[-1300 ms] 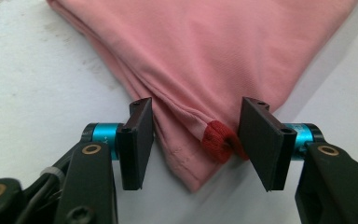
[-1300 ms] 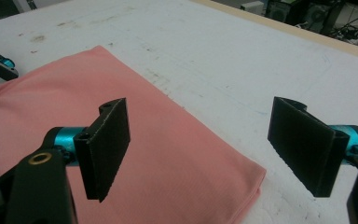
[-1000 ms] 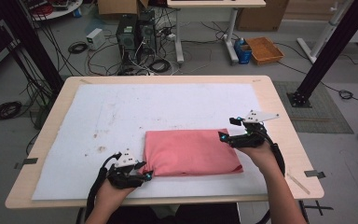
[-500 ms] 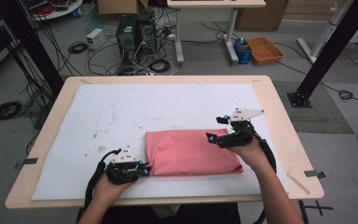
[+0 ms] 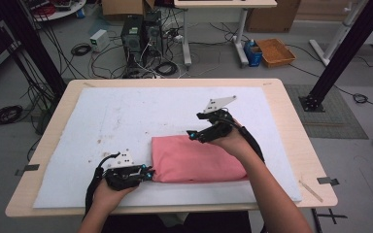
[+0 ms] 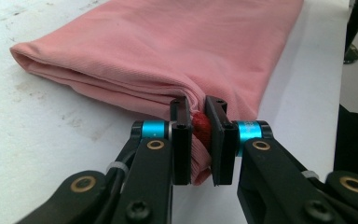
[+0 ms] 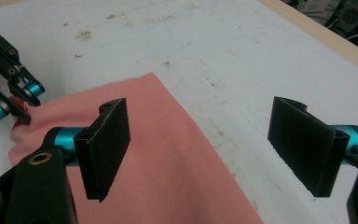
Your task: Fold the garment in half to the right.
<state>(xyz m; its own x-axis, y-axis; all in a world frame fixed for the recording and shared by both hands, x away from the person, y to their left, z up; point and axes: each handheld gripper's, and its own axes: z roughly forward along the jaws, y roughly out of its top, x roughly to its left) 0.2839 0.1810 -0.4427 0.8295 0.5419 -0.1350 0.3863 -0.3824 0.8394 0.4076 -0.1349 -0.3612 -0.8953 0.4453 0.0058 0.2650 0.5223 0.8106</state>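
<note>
From the high view, the folded pink cloth (image 5: 196,159) lies on the white mat (image 5: 126,116) near the desk's (image 5: 291,121) front edge, right of the middle. It looks soft, light and limp; judged from that, it is best taken by corners or folded edges. The left claw (image 5: 148,173) sits at its near left corner; the right claw (image 5: 192,134) hovers above its far edge.

In the left claw view, the jaws have just closed and pinch that corner, hiding the bunched layers between the pads.

In the right claw view, the jaws gape wide, empty, over the cloth; its near part is cut off.
</note>
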